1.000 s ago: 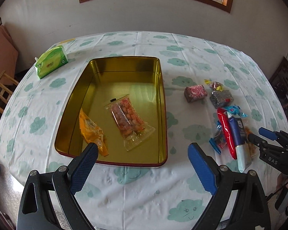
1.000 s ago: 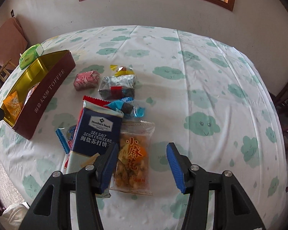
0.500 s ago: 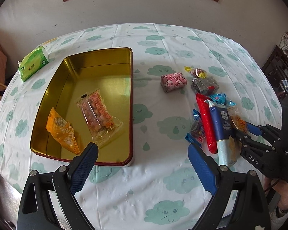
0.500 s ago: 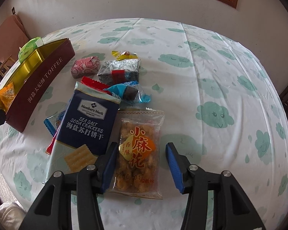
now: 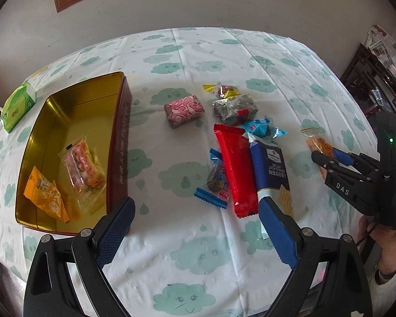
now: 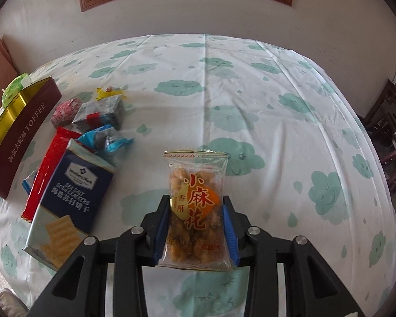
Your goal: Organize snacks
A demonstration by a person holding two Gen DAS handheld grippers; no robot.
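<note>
Clear plastic crinkles between the blue pads of the right claw, which is clamped on the fried twist snack bag. The bag sits upright between the two fingers and looks lifted off the cloud tablecloth. The left claw is wide apart with nothing in it, above bare cloth.

The step now, I think, is to carry this bag to the gold toffee tin, far off to the left of the right claw. To do it well, hold the bag tight but do not crush the crunchy bits. Lift it high enough to clear the tin's dark red wall, then let go only when it is over the gold floor.

Close on the left of the right claw lies the blue soda cracker pack, with the red wrapper beside it and partly under it. Past those are a light blue candy, a grey packet, a pink wrapped sweet and a small yellow candy. These lie between the claw and the tin, so the bag should pass over them, not drag through them.

In the tin, left of the left claw, an orange packet and a clear pack of snacks already rest. A green tissue pack sits beyond the tin.
</note>
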